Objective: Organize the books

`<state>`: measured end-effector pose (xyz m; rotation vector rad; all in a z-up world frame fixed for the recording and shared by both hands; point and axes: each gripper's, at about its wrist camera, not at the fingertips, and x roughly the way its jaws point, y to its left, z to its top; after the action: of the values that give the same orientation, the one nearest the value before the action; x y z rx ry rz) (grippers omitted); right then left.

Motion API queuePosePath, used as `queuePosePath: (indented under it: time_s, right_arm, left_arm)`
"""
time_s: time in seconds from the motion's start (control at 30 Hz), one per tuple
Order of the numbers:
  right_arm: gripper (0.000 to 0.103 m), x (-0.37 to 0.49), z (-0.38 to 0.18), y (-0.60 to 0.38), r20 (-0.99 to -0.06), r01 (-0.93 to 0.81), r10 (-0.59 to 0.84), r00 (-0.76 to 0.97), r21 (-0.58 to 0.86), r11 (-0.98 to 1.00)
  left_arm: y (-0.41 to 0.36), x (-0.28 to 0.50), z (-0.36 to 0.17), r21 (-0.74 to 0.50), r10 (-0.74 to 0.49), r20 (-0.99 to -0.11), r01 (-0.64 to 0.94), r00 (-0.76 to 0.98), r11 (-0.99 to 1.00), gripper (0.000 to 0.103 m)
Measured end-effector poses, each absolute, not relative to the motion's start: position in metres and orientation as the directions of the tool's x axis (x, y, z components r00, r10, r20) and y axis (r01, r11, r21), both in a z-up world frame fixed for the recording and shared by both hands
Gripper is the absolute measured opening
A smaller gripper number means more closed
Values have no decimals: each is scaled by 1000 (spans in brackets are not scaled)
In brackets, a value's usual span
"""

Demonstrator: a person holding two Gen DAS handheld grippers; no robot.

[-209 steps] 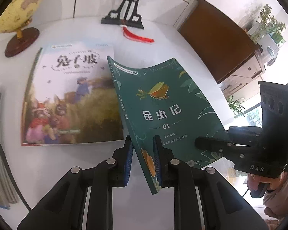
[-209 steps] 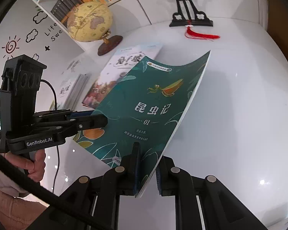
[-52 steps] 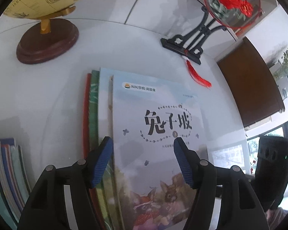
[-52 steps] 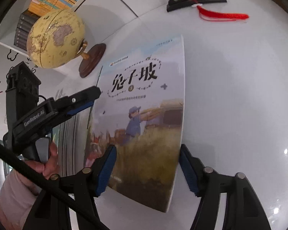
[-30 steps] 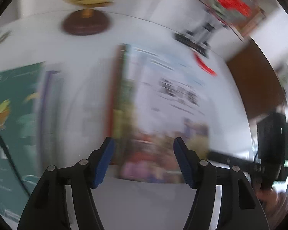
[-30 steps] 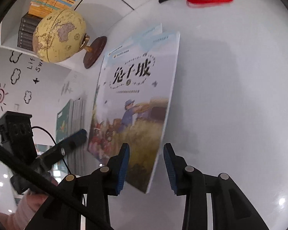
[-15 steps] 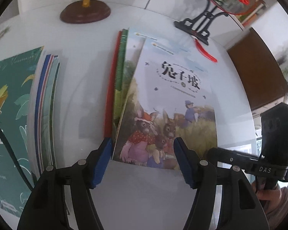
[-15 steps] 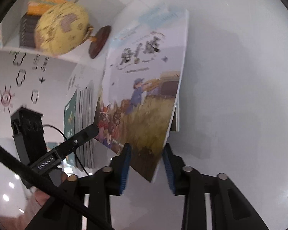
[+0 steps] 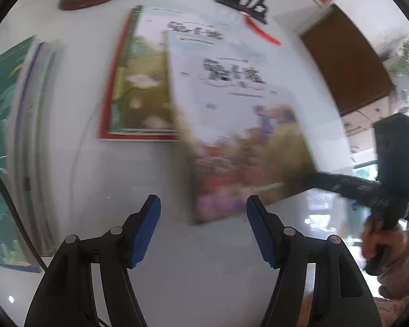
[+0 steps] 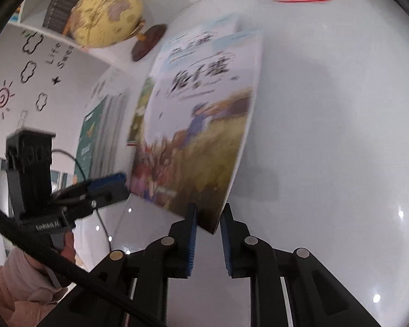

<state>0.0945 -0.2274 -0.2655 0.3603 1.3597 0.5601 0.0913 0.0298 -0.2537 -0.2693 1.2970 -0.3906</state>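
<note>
Now, from left to right: the green book pile (image 9: 5, 147) lies flat at the left edge of the white table (image 9: 204, 272), and the second pile (image 9: 139, 81), with its red edge, lies just beside it. The left gripper (image 9: 201, 218) hangs over bare table with its jaws apart and nothing between them. Further right, the rabbit book (image 10: 201, 125) has come up off the second pile since a moment ago; it is tilted, with its near corner lifted. The right gripper (image 10: 207, 226) has just been closing its jaws, and this corner is now clamped between them. I judge that the book is being carried to another place, so sorting continues.
</note>
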Motion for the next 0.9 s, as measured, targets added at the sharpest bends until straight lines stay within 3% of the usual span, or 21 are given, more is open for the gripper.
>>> queuePosePath:
  time_s: [0.03,0.1,0.13,0.37,0.47,0.5,0.63,0.9]
  right_arm:
    - [23,96,-265,-234,-813,-150,570,121,553,820]
    - [45,108,-265,-247,-811,-91,567,144,560,824]
    - [48,112,-264,-252,-806,-71,569,164,565,822]
    - [49,160,-273,-252,-776,-31,600,194,607,794]
    - [49,169,-285,-247,-766,-30,624,154,628,778]
    - [50,170,-290,-245,-768,-28,625,137,628,778]
    - [46,168,-300,-249,-701,-34,697,149,701,713]
    - [20,157,-285,-261,-686,-89,707,169,704,704]
  left_arm:
    - [34,95,-253,-408,-423,-877,111,229,906,62]
    - [42,106,-251,-437,-440,-863,68,248,897,62]
    - [43,110,-250,-452,-451,-857,54,251,890,62]
    - [27,119,-267,-526,-514,-834,-4,202,851,62]
    - [11,120,-270,-501,-497,-846,32,192,865,48]
    - [6,120,-269,-487,-485,-851,44,199,872,49]
    - [3,125,-267,-466,-464,-861,43,206,884,45]
    - [8,116,-237,-552,-546,-777,77,313,830,42]
